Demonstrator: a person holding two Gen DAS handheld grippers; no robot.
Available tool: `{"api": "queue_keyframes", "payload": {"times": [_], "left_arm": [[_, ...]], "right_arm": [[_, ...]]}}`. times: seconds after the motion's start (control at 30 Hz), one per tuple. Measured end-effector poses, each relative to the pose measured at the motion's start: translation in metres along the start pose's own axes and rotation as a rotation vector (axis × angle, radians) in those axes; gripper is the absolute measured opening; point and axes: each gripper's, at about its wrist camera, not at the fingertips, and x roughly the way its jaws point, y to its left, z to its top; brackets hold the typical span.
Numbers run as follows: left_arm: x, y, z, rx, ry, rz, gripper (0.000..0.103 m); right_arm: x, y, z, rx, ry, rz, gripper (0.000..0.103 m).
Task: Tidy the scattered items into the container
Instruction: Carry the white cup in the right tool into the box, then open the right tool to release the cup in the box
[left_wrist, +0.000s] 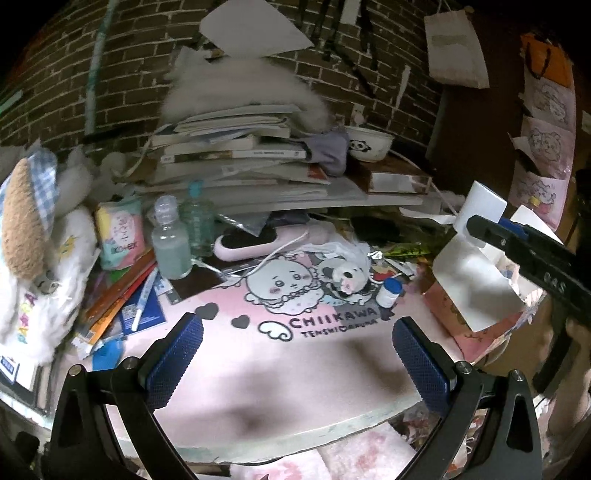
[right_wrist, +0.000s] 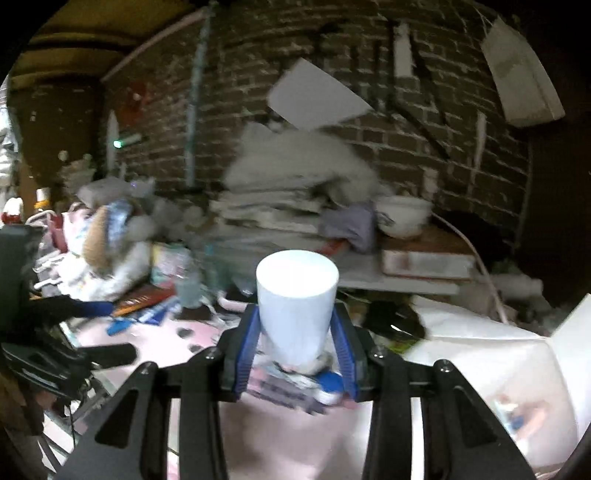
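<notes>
A white cylindrical cup (right_wrist: 296, 295) stands upright between the blue pads of my right gripper (right_wrist: 297, 317), which is shut on its lower part and held above the pink desk mat (right_wrist: 266, 435). In the left wrist view the same cup (left_wrist: 482, 205) and right gripper (left_wrist: 480, 230) hang over an open white and pink paper box (left_wrist: 476, 291) at the right. My left gripper (left_wrist: 299, 328) is open over the mat (left_wrist: 295, 369) with nothing between its fingers. On the mat lie a panda plush (left_wrist: 343, 277) and a small white bottle with a blue cap (left_wrist: 389, 291).
A tall stack of books (left_wrist: 240, 162) with a fluffy white thing on top fills the back, a panda bowl (left_wrist: 369, 142) beside it. Two clear bottles (left_wrist: 171, 247), a pink device (left_wrist: 258, 240), pens and booklets (left_wrist: 142, 306) and plush toys (left_wrist: 33, 236) crowd the left. A brick wall stands behind.
</notes>
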Motion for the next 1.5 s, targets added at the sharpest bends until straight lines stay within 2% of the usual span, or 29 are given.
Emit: {"api": "queue_keyframes", "payload": {"times": [0.23, 0.33, 0.5, 0.63, 0.7, 0.83, 1.0, 1.13, 1.27, 1.37, 1.5], "left_arm": [[0.008, -0.013, 0.000, 0.030, 0.013, -0.007, 0.103], [0.011, -0.014, 0.001, 0.025, 0.016, 0.000, 0.103], [0.015, -0.017, 0.000, 0.032, 0.027, 0.004, 0.103], [0.018, -0.022, -0.001, 0.050, 0.039, 0.015, 0.103], [0.020, -0.025, -0.002, 0.060, 0.047, 0.014, 0.103], [0.023, -0.030, -0.004, 0.088, 0.060, 0.022, 0.103], [0.026, -0.032, -0.004, 0.088, 0.065, 0.015, 0.103], [0.033, -0.034, -0.004, 0.097, 0.077, 0.028, 0.103], [0.045, -0.034, -0.004, 0.079, 0.093, 0.019, 0.103], [0.057, -0.033, -0.003, 0.047, 0.110, -0.015, 0.103], [0.080, -0.035, 0.003, 0.022, 0.143, -0.039, 0.103]], "right_arm": [[-0.012, -0.066, -0.001, 0.000, 0.085, -0.142, 0.036], [-0.015, -0.088, 0.000, 0.000, 0.134, -0.178, 0.036], [-0.014, -0.115, 0.000, 0.002, 0.220, -0.196, 0.036], [-0.005, -0.125, -0.006, 0.008, 0.308, -0.162, 0.037], [0.000, -0.128, -0.010, 0.002, 0.340, -0.175, 0.036], [0.004, -0.137, -0.015, 0.001, 0.373, -0.222, 0.037], [0.011, -0.151, -0.024, 0.051, 0.431, -0.205, 0.037], [0.012, -0.154, -0.026, 0.063, 0.439, -0.207, 0.038], [0.005, -0.153, -0.025, 0.077, 0.410, -0.196, 0.052], [-0.002, -0.149, -0.022, 0.081, 0.375, -0.184, 0.053], [-0.017, -0.142, -0.015, 0.121, 0.287, -0.136, 0.070]]}}
